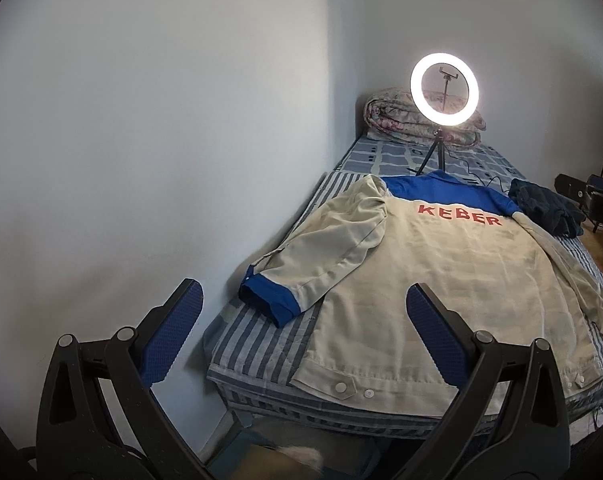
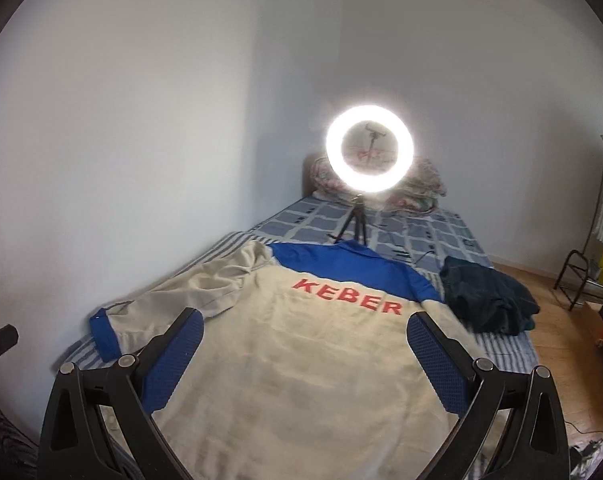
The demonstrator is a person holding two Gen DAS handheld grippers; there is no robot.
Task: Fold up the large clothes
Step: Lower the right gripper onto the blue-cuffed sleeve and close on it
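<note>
A beige work jacket (image 1: 441, 280) with a blue yoke, blue cuffs and red letters KEBER lies back-up and spread flat on the striped bed (image 1: 253, 344). Its left sleeve with the blue cuff (image 1: 269, 300) reaches toward the wall. My left gripper (image 1: 305, 304) hangs open above the bed's near left corner, holding nothing. In the right wrist view the jacket (image 2: 301, 360) fills the middle, and my right gripper (image 2: 305, 332) stands open above its lower back, apart from the cloth. The jacket's right sleeve is hard to make out.
A lit ring light (image 1: 444, 89) on a small tripod stands on the bed behind the collar, its cable trailing right. A folded quilt (image 1: 393, 120) lies at the head. A dark blue garment (image 2: 485, 296) is heaped at the bed's right edge. A wall runs along the left; a rack (image 2: 581, 276) stands on the floor at right.
</note>
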